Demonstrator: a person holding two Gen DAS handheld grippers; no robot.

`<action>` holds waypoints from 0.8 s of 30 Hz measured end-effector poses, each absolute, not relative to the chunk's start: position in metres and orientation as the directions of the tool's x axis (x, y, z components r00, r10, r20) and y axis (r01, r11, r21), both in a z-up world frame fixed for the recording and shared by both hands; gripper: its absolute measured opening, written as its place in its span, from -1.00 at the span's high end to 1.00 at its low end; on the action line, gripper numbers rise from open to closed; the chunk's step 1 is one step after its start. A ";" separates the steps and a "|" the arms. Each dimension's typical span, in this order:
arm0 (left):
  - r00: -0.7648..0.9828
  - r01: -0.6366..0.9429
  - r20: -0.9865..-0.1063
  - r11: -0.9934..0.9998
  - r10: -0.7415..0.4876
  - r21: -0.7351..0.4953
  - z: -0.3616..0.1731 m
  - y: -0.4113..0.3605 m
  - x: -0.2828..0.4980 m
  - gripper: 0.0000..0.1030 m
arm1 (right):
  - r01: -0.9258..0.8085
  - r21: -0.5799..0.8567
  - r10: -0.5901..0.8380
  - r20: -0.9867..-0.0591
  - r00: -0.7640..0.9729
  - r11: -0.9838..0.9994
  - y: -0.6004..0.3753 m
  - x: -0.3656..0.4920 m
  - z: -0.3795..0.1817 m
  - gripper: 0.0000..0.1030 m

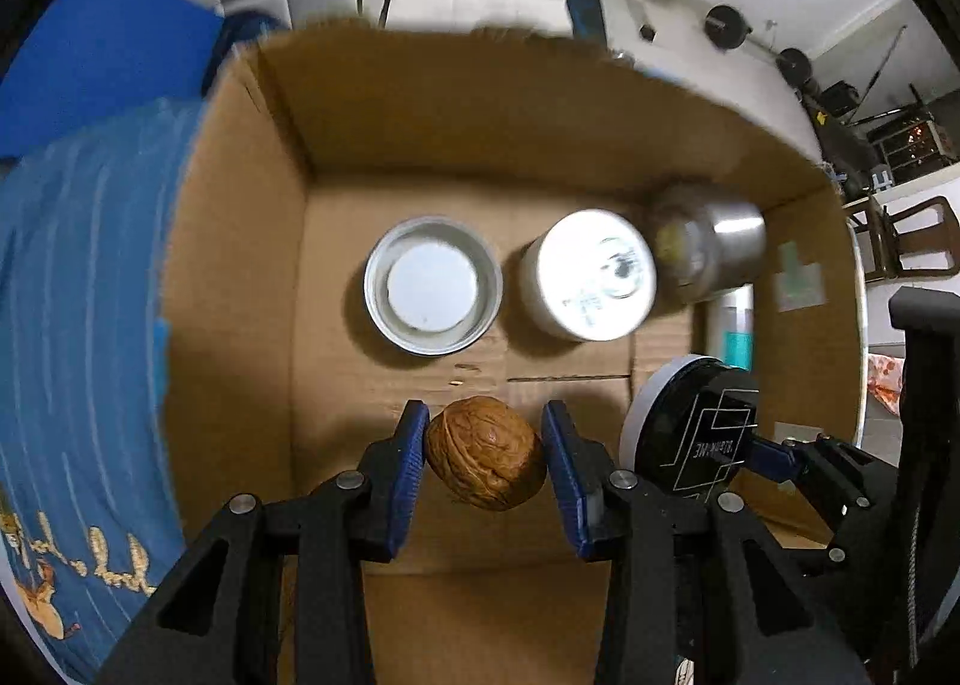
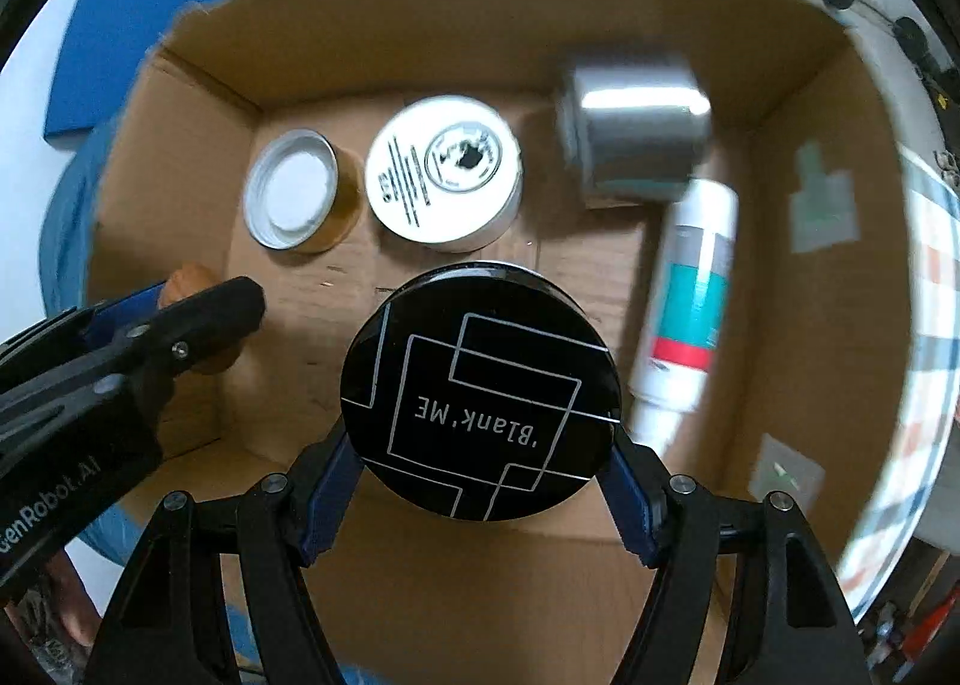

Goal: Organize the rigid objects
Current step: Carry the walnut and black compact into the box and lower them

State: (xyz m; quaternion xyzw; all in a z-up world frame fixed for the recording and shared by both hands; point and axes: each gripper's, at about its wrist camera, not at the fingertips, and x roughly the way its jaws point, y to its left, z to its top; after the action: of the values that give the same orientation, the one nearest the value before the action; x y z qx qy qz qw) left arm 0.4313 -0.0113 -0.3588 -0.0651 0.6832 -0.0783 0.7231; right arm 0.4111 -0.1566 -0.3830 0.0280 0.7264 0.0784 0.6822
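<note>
The left gripper point(image 1: 486, 448) pinches a walnut point(image 1: 487, 452) over the cardboard box point(image 1: 240, 277); beside it, the right gripper point(image 2: 480, 496) clamps a black round case point(image 2: 480, 394), above tins point(image 2: 444, 172) lying ahead.

Cardboard box point(image 2: 840, 102) on blue patterned cloth point(image 1: 90, 265).

The cardboard box point(image 1: 240, 277) looks matt, brown and fibrous. The walnut point(image 1: 487, 452) has a wrinkled, woody shell. The black round compact point(image 2: 480, 397) is glossy and smooth. The silver cylinder point(image 2: 636, 132) looks like brushed metal, and the white tube point(image 2: 690, 301) like smooth plastic.
</note>
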 end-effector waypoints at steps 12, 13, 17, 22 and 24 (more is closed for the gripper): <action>-0.097 -0.003 -0.978 0.983 -0.186 -0.186 -0.413 -0.007 0.435 0.28 | -0.067 0.140 0.124 -0.973 -0.194 0.988 -0.146 0.422 -0.435 -0.45; -0.104 -0.003 -0.978 0.983 -0.181 -0.181 -0.416 -0.006 0.434 0.29 | -0.067 0.136 0.121 -0.973 -0.194 0.988 -0.145 0.423 -0.436 -0.45; -0.118 -0.006 -0.977 0.983 -0.180 -0.181 -0.418 -0.008 0.433 0.16 | -0.084 0.120 0.100 -0.973 -0.207 0.989 -0.141 0.424 -0.438 -0.46; -0.122 -0.017 -0.976 0.983 -0.181 -0.180 -0.408 -0.008 0.432 -0.10 | -0.070 0.121 0.103 -0.970 -0.222 0.990 -0.137 0.422 -0.439 -0.46; -0.105 -0.016 -0.979 0.984 -0.176 -0.175 -0.401 -0.007 0.430 -0.18 | -0.057 0.122 0.107 -0.970 -0.220 0.991 -0.139 0.419 -0.437 -0.47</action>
State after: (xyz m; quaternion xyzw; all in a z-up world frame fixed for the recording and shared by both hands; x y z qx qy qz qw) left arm 0.4300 -0.0073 -0.4005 -0.0649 0.7410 -0.0599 0.6657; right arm 0.4195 -0.1389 -0.4371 0.0161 0.7782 0.0654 0.6244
